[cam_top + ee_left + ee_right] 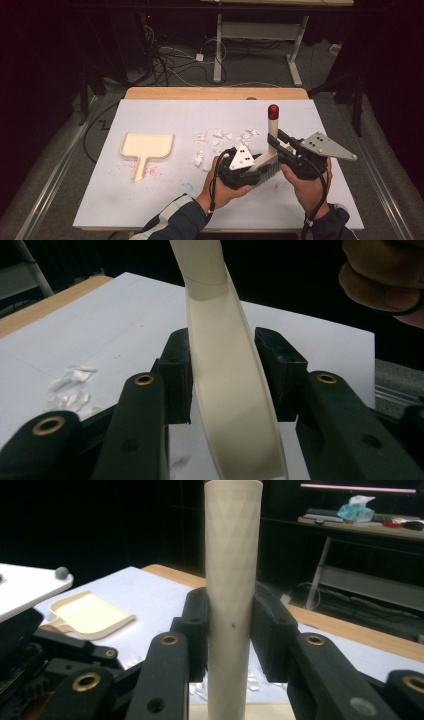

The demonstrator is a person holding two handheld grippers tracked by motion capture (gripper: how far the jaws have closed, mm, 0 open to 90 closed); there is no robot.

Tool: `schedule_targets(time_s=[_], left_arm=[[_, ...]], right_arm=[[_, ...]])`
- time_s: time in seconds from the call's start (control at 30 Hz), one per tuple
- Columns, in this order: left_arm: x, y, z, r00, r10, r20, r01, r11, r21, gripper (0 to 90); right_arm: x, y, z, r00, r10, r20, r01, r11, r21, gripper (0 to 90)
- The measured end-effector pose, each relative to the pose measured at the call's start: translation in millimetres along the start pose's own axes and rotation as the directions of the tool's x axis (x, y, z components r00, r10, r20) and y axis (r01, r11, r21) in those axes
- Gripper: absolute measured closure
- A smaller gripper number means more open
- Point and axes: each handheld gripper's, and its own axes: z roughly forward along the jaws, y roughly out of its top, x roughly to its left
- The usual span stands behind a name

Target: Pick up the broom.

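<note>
Both fingers clamp brush (pixel 267 160): left gripper (pixel 225 380) on head, right gripper (pixel 231 630) on handle; dustpan (pixel 90 612) behind

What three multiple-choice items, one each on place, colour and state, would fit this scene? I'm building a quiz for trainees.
1. Where does the dustpan lie?
A. left of the paper scraps
B. right of them
C. on the floor

2. What colour is the cap on the brush handle?
A. blue
B. red
C. green

3. What does the right gripper do?
A. hangs open
B. clamps the brush handle
C. holds the dustpan

Key: 1 A, the high view shows it left of the scraps; 2 B, the cap is red; 3 B, both pads press the handle.
</note>
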Motion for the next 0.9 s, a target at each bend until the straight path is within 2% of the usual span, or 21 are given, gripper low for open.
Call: schedule_targets(time_s=[0.07, 0.2, 0.27, 0.33, 0.4, 0.5, 0.63, 0.7, 0.8, 0.9], left_arm=[[1.3, -0.4, -2.4, 1.0, 0.003, -0.007, -0.003, 1.0, -0.001, 60.8], [4.6, -1.7, -6.0, 0.9998, 0.011, -0.017, -0.011, 0.9998, 0.015, 62.7], [8.3, -2.7, -8.8, 0.9999, 0.001, -0.014, 0.0, 0.9998, 0.018, 63.6], [14.1, -4.7, -13.6, 1.0, -0.003, -0.008, 0.003, 0.9996, 0.026, 65.3], [15.6, -6.2, -18.0, 0.9996, 0.027, -0.01, -0.026, 0.9986, 0.046, 65.5], [16.8, -7.4, -22.4, 0.999, 0.044, 0.006, -0.044, 0.9968, 0.067, 65.5], [17.3, -7.6, -29.3, 0.9975, 0.063, 0.034, -0.065, 0.9946, 0.081, 65.6], [15.8, -7.5, -34.4, 0.9949, 0.092, 0.042, -0.096, 0.9906, 0.097, 65.6], [13.4, -8.9, -44.3, 0.9913, 0.118, 0.058, -0.124, 0.9857, 0.113, 65.6], [12.4, -13.6, -55.2, 0.9889, 0.125, 0.081, -0.134, 0.9826, 0.128, 65.6]], right_arm=[[3.1, 1.5, -1.1, 0.9998, -0.017, -0.002, 0.017, 1.0, -0.008, 70.6], [6.0, 2.5, -2.9, 0.9998, -0.016, -0.015, 0.016, 1.0, -0.009, 70.3], [6.5, 2.0, -2.9, 0.9994, -0.016, -0.031, 0.016, 1.0, -0.009, 70.2], [6.0, 2.8, -2.9, 0.9977, -0.013, -0.066, 0.013, 1.0, 0.005, 69.8], [3.4, 2.4, -2.5, 0.9932, -0.011, -0.116, 0.014, 1.0, 0.018, 69.9], [-0.8, 0.4, -2.0, 0.9845, -0.006, -0.175, 0.01, 1.0, 0.026, 69.9], [-2.2, 0.6, -4.1, 0.9737, -0.028, -0.226, 0.036, 0.999, 0.028, 68.2], [-3.1, 1.4, -5.9, 0.9665, -0.053, -0.251, 0.06, 0.998, 0.024, 65.0], [-6.3, 2.4, -8.0, 0.9433, -0.102, -0.316, 0.118, 0.993, 0.033, 59.6], [-10.4, -0.1, -9.9, 0.9058, -0.155, -0.394, 0.187, 0.981, 0.044, 53.9]])
